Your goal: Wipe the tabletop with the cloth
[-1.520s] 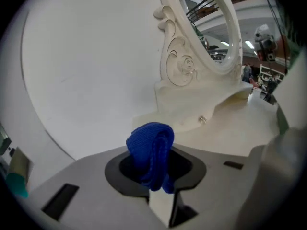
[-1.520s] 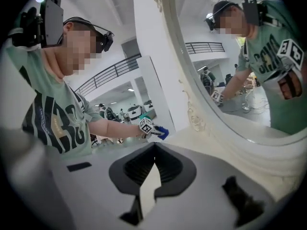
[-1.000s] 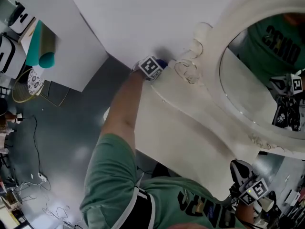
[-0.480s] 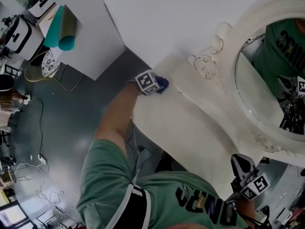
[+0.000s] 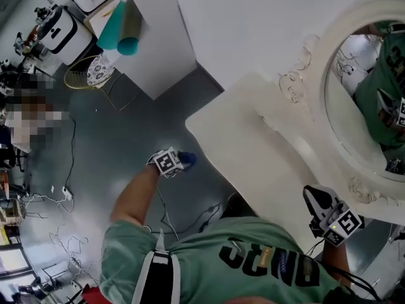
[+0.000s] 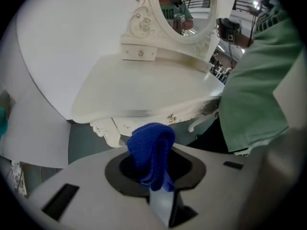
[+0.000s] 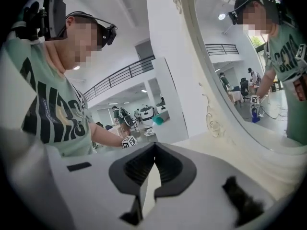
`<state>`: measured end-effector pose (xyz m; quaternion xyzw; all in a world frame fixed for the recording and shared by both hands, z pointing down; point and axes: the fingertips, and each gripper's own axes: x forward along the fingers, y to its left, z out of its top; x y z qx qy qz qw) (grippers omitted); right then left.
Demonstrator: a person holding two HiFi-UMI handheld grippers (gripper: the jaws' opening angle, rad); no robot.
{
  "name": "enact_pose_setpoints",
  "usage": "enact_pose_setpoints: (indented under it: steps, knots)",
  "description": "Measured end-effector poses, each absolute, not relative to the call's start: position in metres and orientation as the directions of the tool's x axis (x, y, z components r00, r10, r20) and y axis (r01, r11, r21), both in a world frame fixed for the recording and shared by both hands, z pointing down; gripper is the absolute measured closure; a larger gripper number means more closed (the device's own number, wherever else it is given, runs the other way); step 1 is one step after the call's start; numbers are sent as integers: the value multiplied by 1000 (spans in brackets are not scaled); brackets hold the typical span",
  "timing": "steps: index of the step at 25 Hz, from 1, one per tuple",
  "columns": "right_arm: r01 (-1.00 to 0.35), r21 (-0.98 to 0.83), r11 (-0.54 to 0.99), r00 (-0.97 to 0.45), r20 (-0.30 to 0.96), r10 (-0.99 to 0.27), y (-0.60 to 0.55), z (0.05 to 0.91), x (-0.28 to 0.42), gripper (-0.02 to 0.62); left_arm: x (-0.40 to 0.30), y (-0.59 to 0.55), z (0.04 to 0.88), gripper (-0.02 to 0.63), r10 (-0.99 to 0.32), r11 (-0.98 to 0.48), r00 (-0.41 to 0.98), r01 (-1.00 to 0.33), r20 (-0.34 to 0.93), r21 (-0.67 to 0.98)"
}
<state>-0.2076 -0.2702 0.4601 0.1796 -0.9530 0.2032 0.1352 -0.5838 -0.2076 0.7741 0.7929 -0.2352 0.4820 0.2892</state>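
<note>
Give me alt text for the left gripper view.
The left gripper grips a bunched blue cloth, clear of the cream dressing table ahead. An oval mirror stands on the table; a person's green shirt fills the right edge.

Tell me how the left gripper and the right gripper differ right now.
The left gripper grips a blue cloth; the right gripper grips nothing. The left gripper hangs over the floor, off the tabletop; the right gripper is close by the tabletop's edge. Both have their jaws closed.
</note>
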Motion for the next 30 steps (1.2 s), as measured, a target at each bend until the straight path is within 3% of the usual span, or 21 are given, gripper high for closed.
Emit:
enact_pose_setpoints:
  steps: [7,12,16,24,30]
  knots:
    - [-470,-320,822,-870,323,-372,-273,447,-190,583,-523,-367,715,505,-379,-740,473,-671,795,46]
    - [-569,-300,766,-811,360,-461,-277,444,-169,583,-454,-483,742,505,-390,-817,402,-567,828,-110]
    - [-636,-291,714,-757,414,-505,-276,459,-151,583,-419,-522,766,505,-354,-864,382,-484,854,-142]
    - [-622,-291,727,-763,433,-480,-267,469,-152,583,-416,-510,769,506,-360,-879,357,-441,862,-184]
    - [-543,-292,787,-819,389,-421,-251,465,-159,583,-464,-400,767,506,-321,-893,312,-413,894,-176]
